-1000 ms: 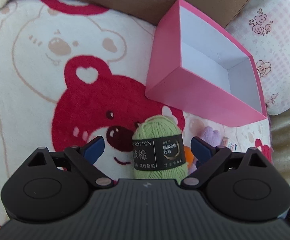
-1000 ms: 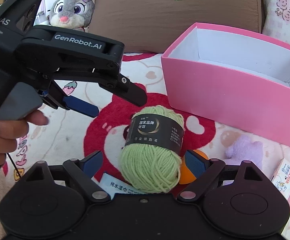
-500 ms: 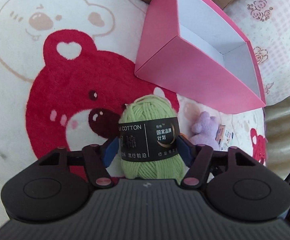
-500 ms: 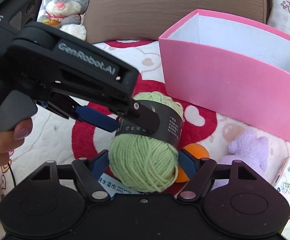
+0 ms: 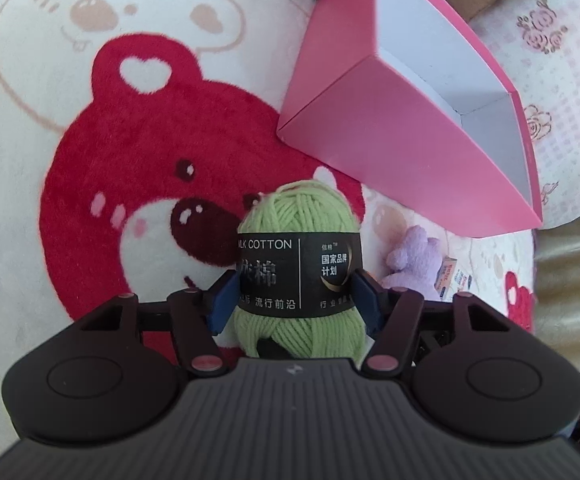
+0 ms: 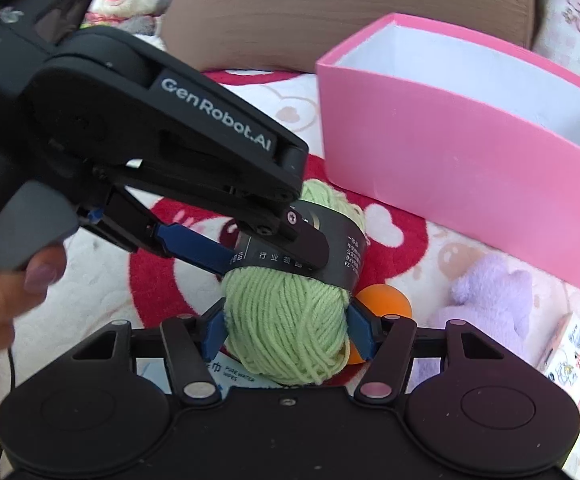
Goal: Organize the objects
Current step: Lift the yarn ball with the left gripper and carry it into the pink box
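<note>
We are gripping the yarn [image 5: 298, 268] from both sides at once: the left claw [image 5: 296, 300] is clenched on its black band, the right claw [image 6: 286, 330] on its lower half, just above the blanket [image 5: 30, 220] near the box [image 5: 402, 152]. Pulling apart, we are risking a slipped band or unravelling. Only the right view is showing the orange ball [image 6: 386, 300] and wipes pack [image 6: 230, 372] underneath.

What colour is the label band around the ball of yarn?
Black with white and gold print, clearest in the left wrist view, wrapped round the green yarn ball.
</note>
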A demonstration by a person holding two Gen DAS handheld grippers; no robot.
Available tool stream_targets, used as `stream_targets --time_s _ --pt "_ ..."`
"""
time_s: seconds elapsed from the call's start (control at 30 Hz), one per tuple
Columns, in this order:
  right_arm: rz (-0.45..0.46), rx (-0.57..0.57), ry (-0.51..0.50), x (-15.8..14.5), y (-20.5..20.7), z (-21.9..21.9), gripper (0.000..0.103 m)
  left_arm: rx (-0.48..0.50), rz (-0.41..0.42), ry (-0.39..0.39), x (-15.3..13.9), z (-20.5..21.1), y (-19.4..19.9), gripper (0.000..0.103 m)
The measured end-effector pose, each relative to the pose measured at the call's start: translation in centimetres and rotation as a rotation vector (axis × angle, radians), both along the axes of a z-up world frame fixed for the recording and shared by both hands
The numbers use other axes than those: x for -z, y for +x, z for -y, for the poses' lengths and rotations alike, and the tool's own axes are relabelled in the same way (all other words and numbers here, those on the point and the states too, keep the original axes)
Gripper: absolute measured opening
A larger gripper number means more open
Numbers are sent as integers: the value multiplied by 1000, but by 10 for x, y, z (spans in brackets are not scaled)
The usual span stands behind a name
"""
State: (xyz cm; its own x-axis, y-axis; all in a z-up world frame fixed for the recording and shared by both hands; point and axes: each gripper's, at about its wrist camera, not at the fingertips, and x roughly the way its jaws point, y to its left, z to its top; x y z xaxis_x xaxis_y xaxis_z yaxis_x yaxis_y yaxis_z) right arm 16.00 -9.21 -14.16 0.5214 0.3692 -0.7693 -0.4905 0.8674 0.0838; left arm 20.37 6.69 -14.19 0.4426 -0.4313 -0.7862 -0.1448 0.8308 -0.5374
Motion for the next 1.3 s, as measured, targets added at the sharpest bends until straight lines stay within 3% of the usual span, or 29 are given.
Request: stream_targets --time_s 0.1,0.43,1.03,1.17,1.3 --pt "-16 18 23 -2 2 3 66 10 28 26 -5 6 -4 57" --pt "22 4 31 -16 -9 0 64 17 33 -31 -17 -2 -11 55" --pt "47 7 97 -52 -32 2 64 52 107 18 -59 10 -39 54" --pt "61 23 117 -55 -33 12 64 104 130 28 -73 20 -43 54" --pt "41 61 168 -76 -32 15 64 213 175 123 -91 49 -47 54"
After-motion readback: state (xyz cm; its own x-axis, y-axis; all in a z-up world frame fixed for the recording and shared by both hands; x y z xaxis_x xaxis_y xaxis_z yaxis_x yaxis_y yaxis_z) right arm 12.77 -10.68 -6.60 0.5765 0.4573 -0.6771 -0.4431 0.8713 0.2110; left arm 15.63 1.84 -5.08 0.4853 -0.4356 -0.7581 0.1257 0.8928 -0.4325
